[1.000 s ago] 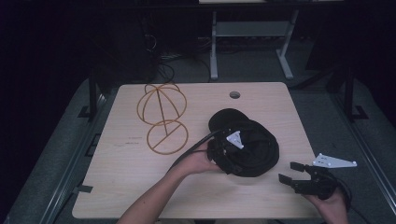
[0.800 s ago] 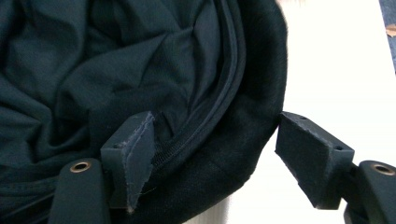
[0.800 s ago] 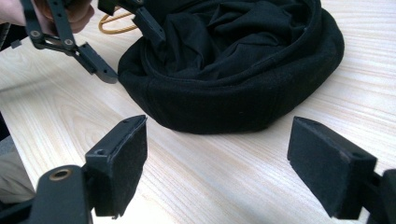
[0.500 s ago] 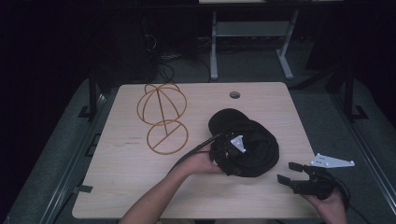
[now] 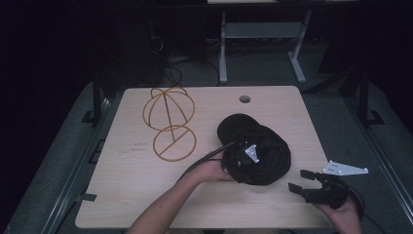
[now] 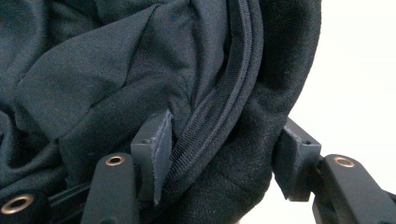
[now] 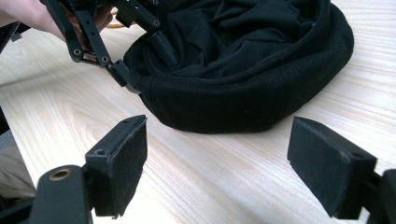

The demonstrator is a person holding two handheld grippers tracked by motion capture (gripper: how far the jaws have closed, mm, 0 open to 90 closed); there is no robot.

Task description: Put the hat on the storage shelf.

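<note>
Nearest us, our right tool (image 5: 306, 181) rests wide open and holding nothing by the front edge of the surface (image 5: 126, 195). Our left tool (image 6: 219, 154) has just been closing over the thick rim of the black hat (image 5: 258, 151), rim between its pads. We judge the hat soft, light and floppy, best gripped at that rim. Beyond lie bare wood and the wire stand (image 5: 168, 122).
</note>
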